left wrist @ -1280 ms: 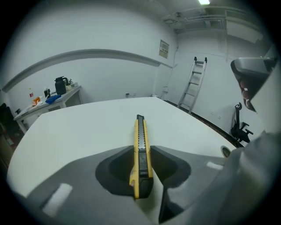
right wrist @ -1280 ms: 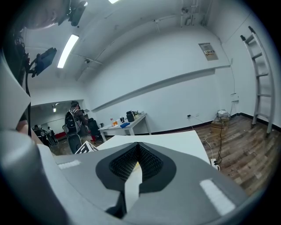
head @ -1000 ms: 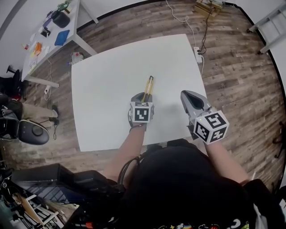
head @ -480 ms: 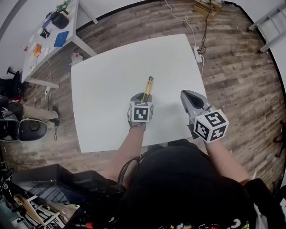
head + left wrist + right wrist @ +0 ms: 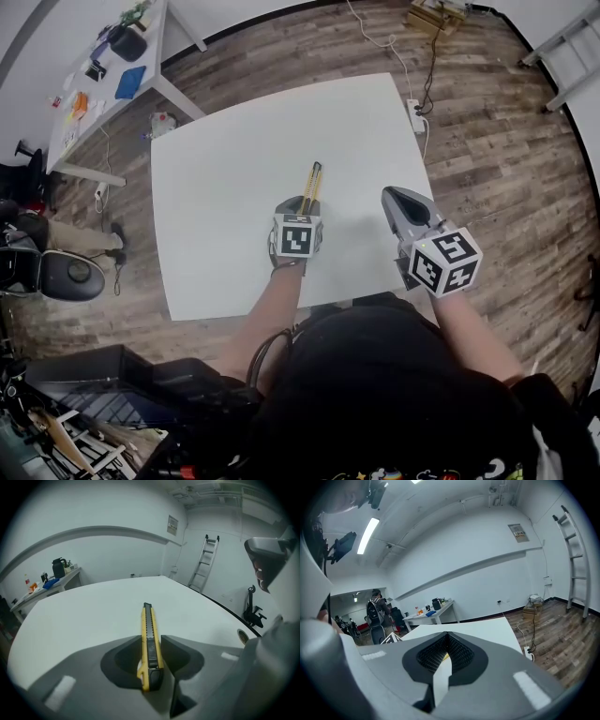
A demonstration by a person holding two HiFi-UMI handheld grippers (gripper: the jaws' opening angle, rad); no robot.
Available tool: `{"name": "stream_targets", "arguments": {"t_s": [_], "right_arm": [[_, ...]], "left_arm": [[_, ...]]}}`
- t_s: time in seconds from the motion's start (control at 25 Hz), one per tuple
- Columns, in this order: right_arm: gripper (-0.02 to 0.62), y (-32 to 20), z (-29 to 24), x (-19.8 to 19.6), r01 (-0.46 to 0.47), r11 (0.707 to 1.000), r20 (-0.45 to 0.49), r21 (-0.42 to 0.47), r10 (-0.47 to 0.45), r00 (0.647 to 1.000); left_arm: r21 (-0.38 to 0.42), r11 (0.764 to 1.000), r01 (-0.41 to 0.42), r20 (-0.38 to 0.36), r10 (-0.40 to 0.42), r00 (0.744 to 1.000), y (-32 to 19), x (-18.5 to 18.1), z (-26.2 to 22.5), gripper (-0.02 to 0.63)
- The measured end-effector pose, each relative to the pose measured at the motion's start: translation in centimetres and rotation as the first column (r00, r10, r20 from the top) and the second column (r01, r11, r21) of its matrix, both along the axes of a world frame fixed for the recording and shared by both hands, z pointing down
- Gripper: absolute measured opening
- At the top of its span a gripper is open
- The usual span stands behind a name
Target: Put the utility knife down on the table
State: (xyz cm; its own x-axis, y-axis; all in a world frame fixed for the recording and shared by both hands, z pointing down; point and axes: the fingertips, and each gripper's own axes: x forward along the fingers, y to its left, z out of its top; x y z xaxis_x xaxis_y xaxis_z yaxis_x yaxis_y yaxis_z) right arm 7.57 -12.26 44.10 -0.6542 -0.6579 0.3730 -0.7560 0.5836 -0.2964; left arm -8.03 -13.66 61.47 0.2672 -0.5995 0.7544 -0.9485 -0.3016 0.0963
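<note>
From the head view, the left gripper point(image 5: 302, 202) is held over the middle of the white table point(image 5: 216, 187). The utility knife point(image 5: 312, 178) sticks out forward from its tip, yellow with a dark strip. The right gripper point(image 5: 392, 196) hangs near the table's right edge, well apart from the knife, and its jaws come to a point. Off the table lie a power strip point(image 5: 416, 114) on the wooden floor, a side table point(image 5: 108, 70) with small things on it at upper left, and a chair point(image 5: 66, 277) at far left.

The left gripper view shows the grasp, which the marker cube point(image 5: 297, 236) hides from above. The left gripper's point(image 5: 151, 641) jaws press on both sides of the utility knife's point(image 5: 149, 639) rear half, and its front runs out above the table point(image 5: 84, 611). Whether the tip touches the surface cannot be told. A ladder point(image 5: 202, 563) leans on the far wall and a dark jug point(image 5: 58, 567) stands on the side table.

In the right gripper view, the right gripper's point(image 5: 446, 637) jaws meet with only a thin slit below, and nothing is held. Beyond stand a person with a backpack point(image 5: 375, 612), a ladder point(image 5: 574, 559) and a cardboard box point(image 5: 533, 606) on the floor.
</note>
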Motion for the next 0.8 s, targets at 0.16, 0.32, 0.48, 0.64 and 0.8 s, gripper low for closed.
{"name": "stream_targets", "arguments": {"t_s": [0.16, 0.32, 0.48, 0.64, 0.8], "right_arm": [[0.023, 0.0, 0.1, 0.0, -0.005, 1.000, 0.002, -0.003, 0.005, 1.000], [0.023, 0.1, 0.0, 0.0, -0.006, 1.000, 0.003, -0.001, 0.006, 1.000], [0.023, 0.3, -0.2, 0.0, -0.002, 1.000, 0.008, 0.003, 0.002, 1.000], [0.023, 0.4, -0.3, -0.7, 0.011, 1.000, 0.016, 0.009, -0.011, 1.000], [0.023, 0.4, -0.7, -2.1, 0.035, 0.999, 0.021, 0.017, -0.035, 0.999]], "left_arm": [[0.013, 1.000, 0.002, 0.003, -0.002, 1.000, -0.1, -0.4, 0.0, 0.127], [0.022, 1.000, 0.004, 0.003, -0.004, 1.000, -0.1, -0.7, -0.7, 0.127], [0.051, 0.999, 0.010, -0.015, -0.009, 1.000, 0.2, -0.6, -2.5, 0.127], [0.133, 0.991, 0.022, -0.040, -0.017, 0.999, 0.4, -1.5, -6.6, 0.127], [0.228, 0.971, 0.075, -0.063, -0.062, 0.996, 1.8, -3.5, -11.5, 0.037]]}}
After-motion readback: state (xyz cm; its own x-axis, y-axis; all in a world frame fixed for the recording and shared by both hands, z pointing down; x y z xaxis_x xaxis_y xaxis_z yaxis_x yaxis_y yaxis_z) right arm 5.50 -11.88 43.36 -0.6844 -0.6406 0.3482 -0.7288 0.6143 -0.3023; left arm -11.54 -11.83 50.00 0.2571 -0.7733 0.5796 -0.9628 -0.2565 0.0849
